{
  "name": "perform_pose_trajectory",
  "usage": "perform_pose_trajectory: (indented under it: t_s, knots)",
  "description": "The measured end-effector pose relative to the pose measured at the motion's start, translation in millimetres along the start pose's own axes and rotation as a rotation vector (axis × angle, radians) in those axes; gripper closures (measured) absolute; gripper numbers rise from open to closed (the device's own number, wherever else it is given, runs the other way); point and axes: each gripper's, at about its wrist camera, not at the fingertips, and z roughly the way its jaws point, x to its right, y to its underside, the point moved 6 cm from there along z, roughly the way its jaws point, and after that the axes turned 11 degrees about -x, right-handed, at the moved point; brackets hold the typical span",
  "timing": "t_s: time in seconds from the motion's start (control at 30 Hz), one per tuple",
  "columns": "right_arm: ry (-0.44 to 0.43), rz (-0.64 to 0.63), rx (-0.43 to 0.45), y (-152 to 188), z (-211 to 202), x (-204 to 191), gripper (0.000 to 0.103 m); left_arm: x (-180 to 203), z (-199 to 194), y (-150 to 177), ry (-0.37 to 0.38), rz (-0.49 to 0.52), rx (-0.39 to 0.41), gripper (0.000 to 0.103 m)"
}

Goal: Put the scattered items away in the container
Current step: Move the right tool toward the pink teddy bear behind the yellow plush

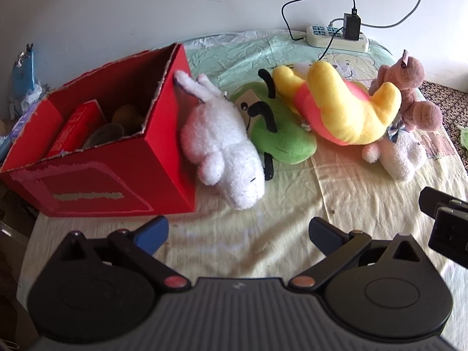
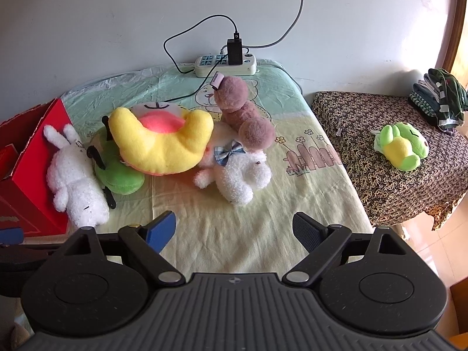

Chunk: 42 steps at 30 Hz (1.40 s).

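A red cardboard box (image 1: pixel 122 175) (image 2: pixel 26 181) stands open at the left of the bed, with a few items inside. Beside it lie plush toys: a white rabbit (image 1: pixel 222 143) (image 2: pixel 76 181), a green toy (image 1: pixel 280 137) (image 2: pixel 120 178), a yellow and pink toy (image 1: pixel 345 108) (image 2: pixel 163 143), a brown bear (image 1: pixel 409 87) (image 2: pixel 245 117) and a small white bear with a bow (image 1: pixel 397 155) (image 2: pixel 237 175). My left gripper (image 1: pixel 238 234) is open and empty in front of the rabbit. My right gripper (image 2: pixel 234 231) is open and empty in front of the white bear.
A power strip (image 1: pixel 336 36) (image 2: pixel 225 64) with a charger and cables lies at the bed's far edge by the wall. A patterned stool (image 2: pixel 395 158) at the right holds a green frog plush (image 2: pixel 402 146) and folded clothes (image 2: pixel 438 99).
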Motion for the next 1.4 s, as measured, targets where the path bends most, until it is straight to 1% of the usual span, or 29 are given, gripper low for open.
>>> perform_pose_trajectory:
  t_s: [0.13,0.23,0.3,0.37,0.43,0.5,0.77,0.93,1.2,1.4]
  knots:
    - [0.026,-0.043,-0.028,0,2,-9,0.014,-6,6,4,0.009,-0.029,-0.032,0.001]
    - [0.066,-0.101,-0.051,1,4,-17,0.014,-11,7,5,0.005,-0.052,-0.036,0.001]
    - [0.080,-0.136,-0.046,2,3,-21,0.014,-11,6,6,-0.001,-0.055,-0.034,0.001]
    - [0.062,-0.144,-0.043,2,2,-23,0.014,-12,6,5,-0.009,-0.056,-0.035,0.001]
    - [0.027,-0.135,-0.047,2,2,-23,0.014,-14,7,6,-0.003,-0.063,-0.045,0.001]
    - [0.010,-0.122,-0.050,1,3,-22,0.014,-15,8,6,-0.001,-0.068,-0.050,0.001]
    - [-0.004,-0.123,-0.056,1,4,-22,0.015,-12,6,5,0.002,-0.060,-0.049,0.001]
    - [-0.026,-0.100,-0.082,3,6,-18,0.016,-8,7,6,0.007,-0.052,-0.057,0.001]
    - [-0.029,-0.086,-0.089,6,6,-14,0.017,-5,6,10,0.002,-0.038,-0.066,0.001]
    - [-0.029,-0.089,-0.096,12,7,-13,0.020,-5,7,14,-0.001,-0.032,-0.070,0.001]
